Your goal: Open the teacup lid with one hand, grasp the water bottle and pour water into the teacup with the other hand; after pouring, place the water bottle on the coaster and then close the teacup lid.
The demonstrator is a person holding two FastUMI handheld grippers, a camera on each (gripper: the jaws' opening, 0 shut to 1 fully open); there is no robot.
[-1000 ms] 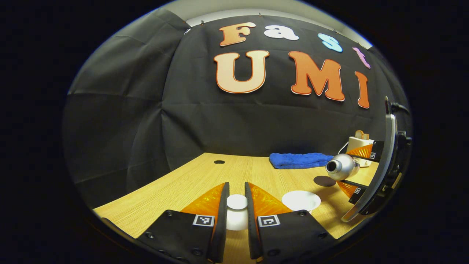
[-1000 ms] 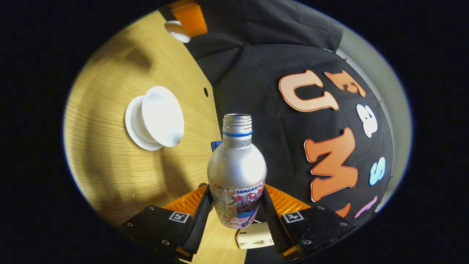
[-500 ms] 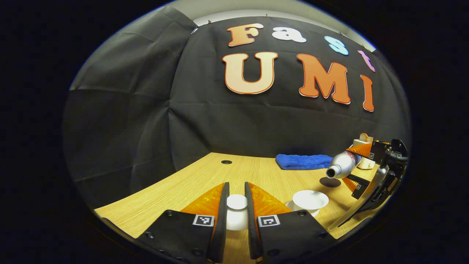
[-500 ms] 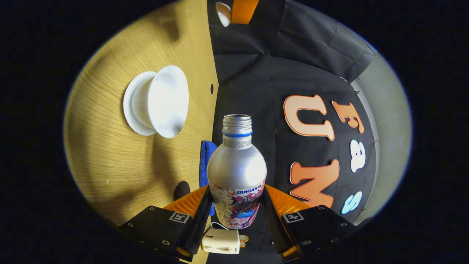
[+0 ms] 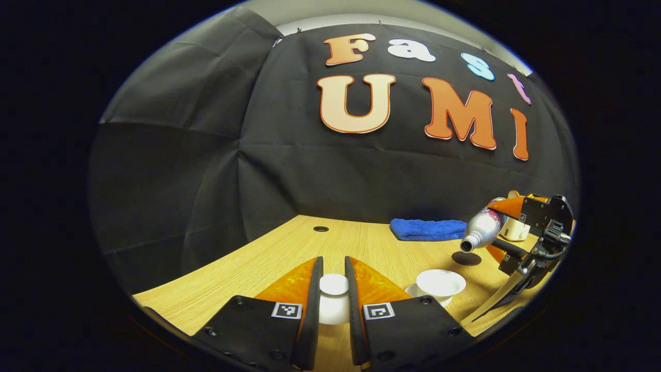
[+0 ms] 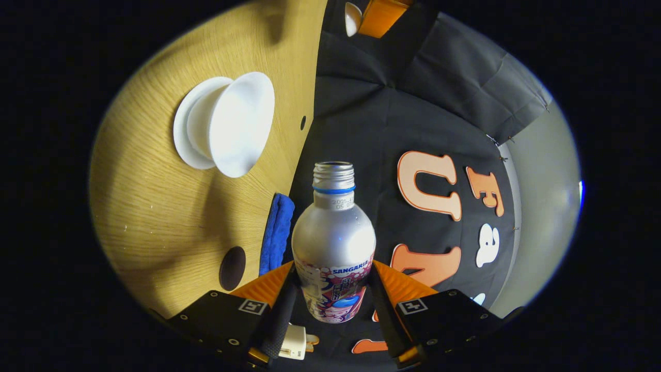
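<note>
Right gripper (image 6: 330,305): jaws clamped on bottle (image 6: 333,243), tilted, mouth near cup (image 5: 440,283). Left gripper (image 5: 333,305): jaws gripping lid (image 5: 333,284), beside cup. Advice: centre mouth above cup, tip slowly.

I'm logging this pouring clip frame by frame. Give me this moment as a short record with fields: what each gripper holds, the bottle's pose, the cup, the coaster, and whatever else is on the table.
left gripper: shut on the white lid, held above the table
right gripper: shut on the bottle
bottle pose: tilted, open mouth pointing down toward the cup, no cap
cup: white, uncovered, standing on a white saucer
coaster: dark, round, bare, beyond the cup
water stream: cannot tell
other items: blue towel near the wall; a small white device beside it
</note>
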